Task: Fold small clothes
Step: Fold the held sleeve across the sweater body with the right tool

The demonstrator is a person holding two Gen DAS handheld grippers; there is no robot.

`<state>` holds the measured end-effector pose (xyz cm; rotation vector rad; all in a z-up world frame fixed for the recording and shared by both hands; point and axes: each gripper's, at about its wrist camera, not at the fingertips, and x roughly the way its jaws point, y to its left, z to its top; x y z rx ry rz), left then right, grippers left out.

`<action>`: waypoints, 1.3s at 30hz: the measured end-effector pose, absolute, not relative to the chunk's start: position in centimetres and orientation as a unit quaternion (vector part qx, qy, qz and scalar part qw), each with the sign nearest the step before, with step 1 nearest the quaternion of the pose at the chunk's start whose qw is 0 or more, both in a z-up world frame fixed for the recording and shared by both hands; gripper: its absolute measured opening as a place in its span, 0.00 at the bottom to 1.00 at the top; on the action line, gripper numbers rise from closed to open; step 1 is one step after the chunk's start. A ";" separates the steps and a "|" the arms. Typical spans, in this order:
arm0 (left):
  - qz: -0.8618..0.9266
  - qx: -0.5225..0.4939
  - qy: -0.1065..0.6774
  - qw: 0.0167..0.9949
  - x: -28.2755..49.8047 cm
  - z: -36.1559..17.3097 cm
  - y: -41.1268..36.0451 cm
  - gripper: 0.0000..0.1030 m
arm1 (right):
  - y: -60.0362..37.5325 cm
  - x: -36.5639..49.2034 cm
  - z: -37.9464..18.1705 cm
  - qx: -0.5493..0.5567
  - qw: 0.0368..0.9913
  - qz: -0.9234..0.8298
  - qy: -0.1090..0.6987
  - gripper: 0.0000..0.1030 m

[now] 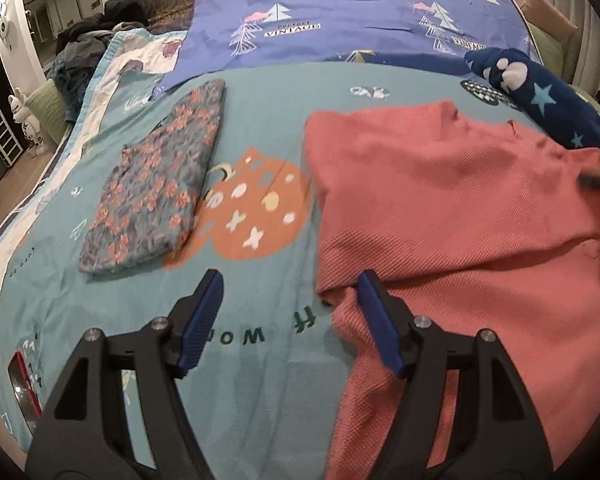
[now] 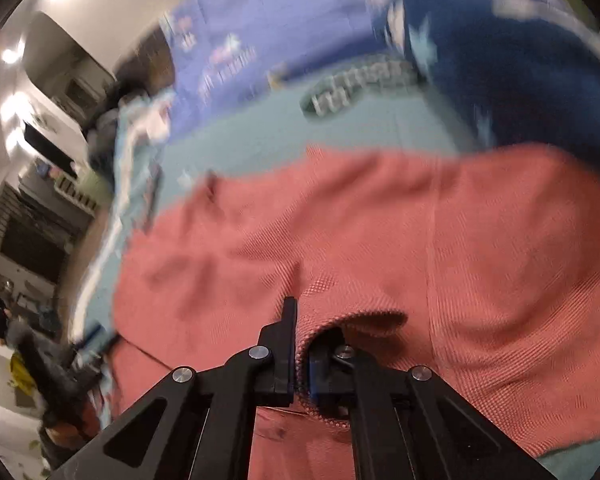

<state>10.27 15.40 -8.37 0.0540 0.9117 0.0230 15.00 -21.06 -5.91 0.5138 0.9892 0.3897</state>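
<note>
Gripping the coral knit garment (image 2: 380, 240) at its edge, my right tool (image 2: 298, 344) is clamped tight, a fold of the weave pinched between its jaws. That garment sprawls rumpled over the teal bedspread (image 1: 260, 120) on the bed. My left tool (image 1: 290, 312) hangs with its jaws apart, nothing between them, one blue pad (image 1: 380, 320) right at the garment's near edge. Off to the left lies a folded floral piece (image 1: 156, 184), with a navy star-print fleece (image 1: 548, 92) beyond.
</note>
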 end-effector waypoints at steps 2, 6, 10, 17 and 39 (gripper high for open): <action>0.013 0.021 0.440 0.898 10.2 -8.6 15.6 0.69 | -22.1 13.9 -3.5 0.248 0.853 0.180 0.422 0.03; 0.024 0.021 0.438 0.898 10.1 -8.7 15.6 0.72 | -24.9 13.6 -3.3 0.249 0.864 0.143 0.414 0.03; 0.038 0.019 0.438 0.898 10.0 -8.9 15.7 0.72 | -26.2 15.0 -8.7 0.272 0.824 0.120 0.482 0.03; 0.069 0.021 0.444 0.893 10.0 -8.8 16.1 0.76 | -28.7 12.9 -8.9 0.307 0.825 0.096 0.464 0.20; 0.006 0.042 0.384 0.922 7.8 -2.8 8.2 0.76 | -49.5 -4.5 -16.0 0.559 0.737 -0.129 0.357 0.42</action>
